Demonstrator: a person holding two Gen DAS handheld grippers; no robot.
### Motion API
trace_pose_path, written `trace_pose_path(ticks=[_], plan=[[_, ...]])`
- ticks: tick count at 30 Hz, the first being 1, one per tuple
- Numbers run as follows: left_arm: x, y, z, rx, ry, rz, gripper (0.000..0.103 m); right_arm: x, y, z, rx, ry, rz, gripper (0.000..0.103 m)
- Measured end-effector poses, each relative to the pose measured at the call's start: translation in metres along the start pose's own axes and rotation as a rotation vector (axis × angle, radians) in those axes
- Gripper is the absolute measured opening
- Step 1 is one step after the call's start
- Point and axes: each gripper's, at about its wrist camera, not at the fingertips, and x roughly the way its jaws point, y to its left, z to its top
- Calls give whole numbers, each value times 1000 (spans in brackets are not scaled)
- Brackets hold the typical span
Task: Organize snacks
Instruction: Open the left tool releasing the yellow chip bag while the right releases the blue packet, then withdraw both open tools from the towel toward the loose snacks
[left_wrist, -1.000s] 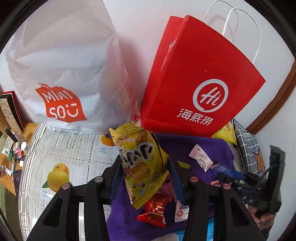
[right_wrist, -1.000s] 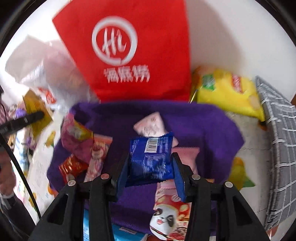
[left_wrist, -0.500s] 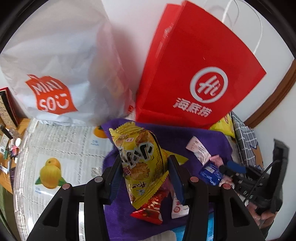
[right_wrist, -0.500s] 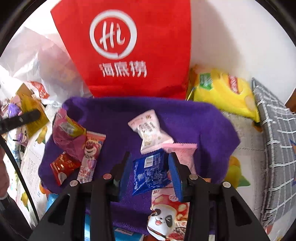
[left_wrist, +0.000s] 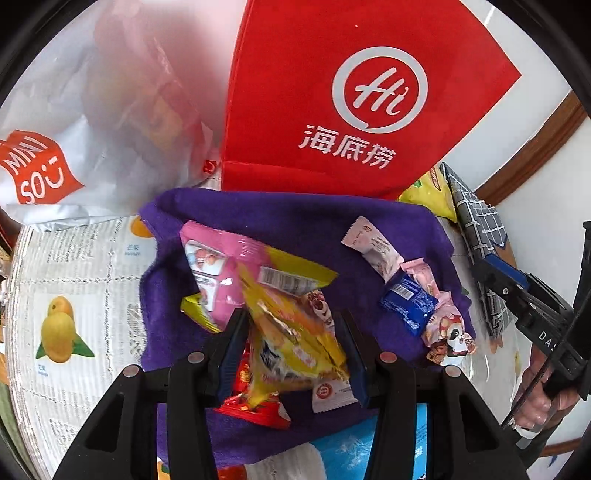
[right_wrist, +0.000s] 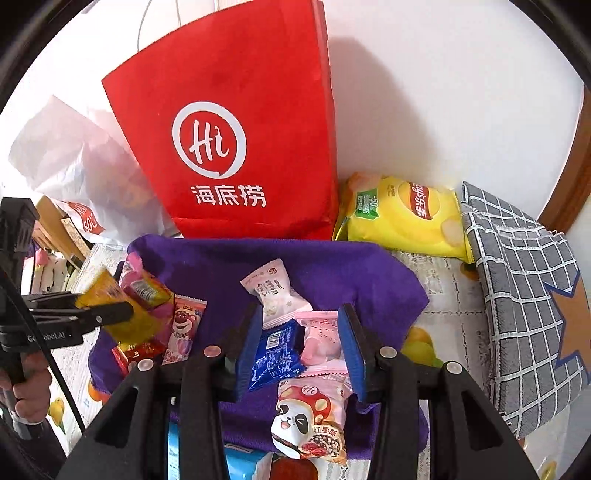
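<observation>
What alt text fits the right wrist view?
Open right gripper hovers over a blue snack packet and pink packet lying on a purple towel, with a red Haidilao paper bag standing behind.

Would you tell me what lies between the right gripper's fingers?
In the right wrist view, a blue packet and a pink packet lie on the purple cloth there.

Glossy foil yellow packet (left_wrist: 295, 332) between matt black plastic left gripper (left_wrist: 291, 354) fingers; fuzzy purple cloth (left_wrist: 295, 221) beneath; matt red paper bag (left_wrist: 332, 92) beyond.
</observation>
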Motion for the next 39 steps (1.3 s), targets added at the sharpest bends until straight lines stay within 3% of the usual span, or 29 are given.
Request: trace_pose_path(ticks=[4,7,10,17,23,26,29,33,36,39], plan=[[1,-4,-1,9,13,-8,48,-8,6,0,-8,-20,-2,49],[-5,-6,1,11,-11,-10,59,-16,12,0,-21,-41,-6,55],[-15,-10,1,26,-51,-3,62,-29,19,0,-31,-87,-24,61],[-40,-13,0,36,-113,-8,63,-60,22,-12,19,-176,-103,62],[-62,-23,-4,48,-163,-24,63,-78,19,-50,34,-81,-93,62],[-72,-29,-8,51,-163,-11,63,-82,18,-80,57,-31,-82,71],[-90,-35,-13,64,-185,-26,63,-83,19,-112,90,15,-42,71],[-111,-38,-25,63,-222,-48,72,-78,30,-149,76,76,1,72],[-116,-37,-38,59,-208,-80,72,-70,39,-170,60,105,18,72],[-119,-35,-53,62,-204,-61,72,-58,46,-186,65,131,56,72]])
